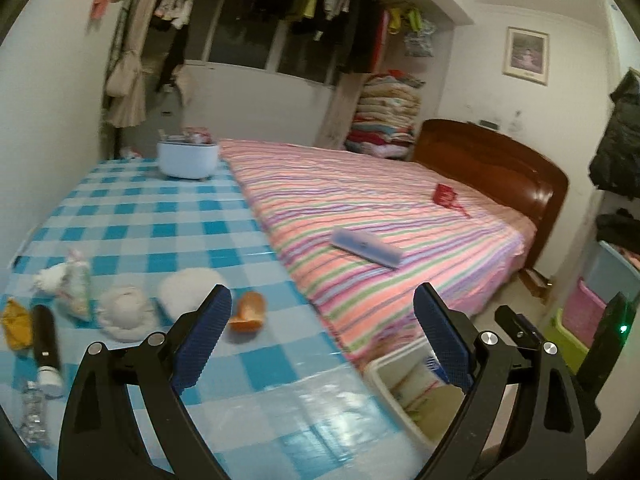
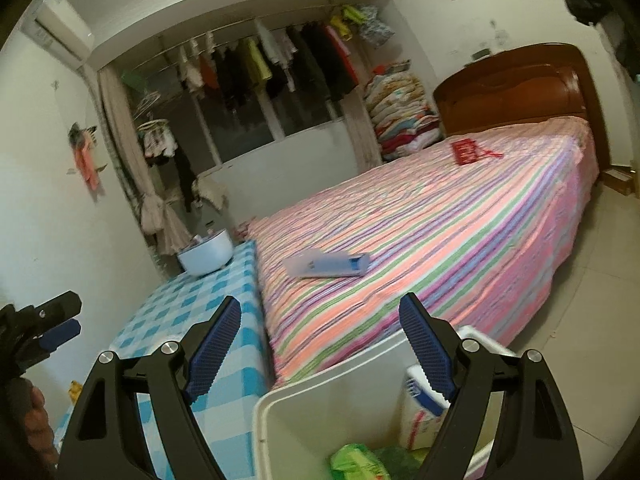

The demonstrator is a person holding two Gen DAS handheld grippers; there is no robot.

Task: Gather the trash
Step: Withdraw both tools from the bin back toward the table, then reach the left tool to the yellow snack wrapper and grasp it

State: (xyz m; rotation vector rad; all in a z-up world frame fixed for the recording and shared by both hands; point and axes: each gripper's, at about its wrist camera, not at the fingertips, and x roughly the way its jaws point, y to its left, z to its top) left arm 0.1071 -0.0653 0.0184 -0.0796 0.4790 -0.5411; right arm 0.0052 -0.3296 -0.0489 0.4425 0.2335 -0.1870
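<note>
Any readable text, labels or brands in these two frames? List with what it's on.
None can be read.
Red packet on the bed: pale marks, too blurred.
Blue box on the bed: small dark mark, illegible.
White carton in the bin: red and blue print, too blurred.
Framed picture: caption strip too small.
Green packet in the bin: no text legible.

Blue-and-white checked plastic bench cover (image 1: 168, 216), frame centre-left: glossy, smooth. Striped pink cloth bedspread (image 1: 380, 216), centre: matt. Dark red-brown wooden headboard (image 1: 500, 160), right: polished. White plastic bin (image 2: 320, 408), bottom: smooth.
</note>
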